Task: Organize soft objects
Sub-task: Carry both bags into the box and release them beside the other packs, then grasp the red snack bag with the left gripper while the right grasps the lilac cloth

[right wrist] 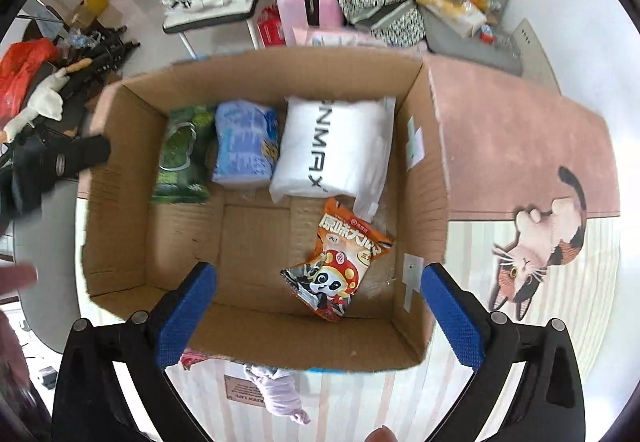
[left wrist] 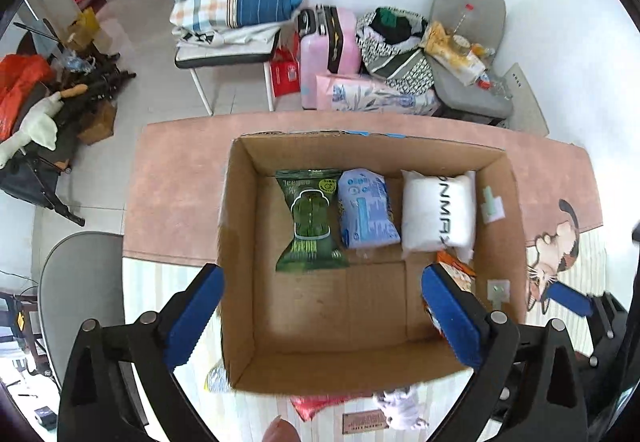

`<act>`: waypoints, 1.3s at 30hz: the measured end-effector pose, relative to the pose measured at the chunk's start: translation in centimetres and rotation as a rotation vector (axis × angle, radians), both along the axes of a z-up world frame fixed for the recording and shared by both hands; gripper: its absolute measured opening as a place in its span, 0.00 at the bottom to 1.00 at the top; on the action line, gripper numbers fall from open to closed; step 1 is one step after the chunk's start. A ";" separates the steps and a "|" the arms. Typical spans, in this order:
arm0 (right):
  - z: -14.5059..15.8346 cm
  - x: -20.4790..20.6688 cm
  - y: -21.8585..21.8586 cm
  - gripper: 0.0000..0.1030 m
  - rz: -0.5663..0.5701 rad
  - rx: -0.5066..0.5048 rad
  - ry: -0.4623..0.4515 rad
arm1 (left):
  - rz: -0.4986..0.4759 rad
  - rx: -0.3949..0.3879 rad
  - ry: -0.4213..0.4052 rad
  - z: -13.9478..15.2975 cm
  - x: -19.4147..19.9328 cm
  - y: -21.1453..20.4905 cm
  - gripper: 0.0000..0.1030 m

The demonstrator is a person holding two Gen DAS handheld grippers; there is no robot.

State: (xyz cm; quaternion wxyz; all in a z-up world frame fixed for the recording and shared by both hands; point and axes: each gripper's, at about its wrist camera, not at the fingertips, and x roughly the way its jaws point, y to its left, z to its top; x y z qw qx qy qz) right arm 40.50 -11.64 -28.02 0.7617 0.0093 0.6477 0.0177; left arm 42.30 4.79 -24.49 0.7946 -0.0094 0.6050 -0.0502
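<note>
An open cardboard box [left wrist: 240, 282] [right wrist: 436, 161] stands on the table. Along its far side lie a green pack [left wrist: 308, 222] [right wrist: 182, 155], a light blue pack [left wrist: 366, 211] [right wrist: 244, 143] and a white pack with black letters [left wrist: 438, 211] [right wrist: 332, 147]. An orange snack bag with a panda [right wrist: 340, 266] lies at the box's near right; in the left wrist view only its corner [left wrist: 456, 270] shows. My left gripper [left wrist: 320, 322] is open and empty above the box. My right gripper [right wrist: 318, 318] is open and empty above the box's near side.
A pale purple soft item [left wrist: 400, 408] [right wrist: 280, 390] and a red pack [left wrist: 320, 404] lie on the striped cat mat [right wrist: 532, 262] in front of the box. A yellow-blue pack [left wrist: 216, 378] peeks out at its near left corner. Chairs, suitcase and bags stand beyond the table.
</note>
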 end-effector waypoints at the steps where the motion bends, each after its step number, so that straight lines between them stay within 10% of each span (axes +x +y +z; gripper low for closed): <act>1: 0.5 -0.2 -0.2 1.00 0.002 0.007 -0.008 | 0.003 0.001 -0.012 0.6 -0.6 0.0 0.98; 10: 2.4 -4.8 0.2 1.00 0.009 0.103 -0.057 | 0.026 0.054 -0.079 2.1 -7.6 1.9 0.98; 25: -13.5 -14.3 0.6 0.96 -0.054 0.293 0.270 | -0.361 0.377 0.182 -15.3 -14.9 -1.4 0.97; 29: -16.8 -15.1 0.2 0.44 -0.085 0.291 0.355 | -0.499 0.440 0.195 -17.7 -15.2 -3.8 0.97; 31: -16.6 -15.9 -0.6 0.44 -0.092 0.281 0.350 | -0.549 0.460 0.203 -18.8 -15.5 -4.8 0.97; 39: -16.4 -19.1 -2.8 0.44 -0.059 0.207 0.385 | -0.401 0.209 0.380 -21.2 -16.4 -5.5 0.81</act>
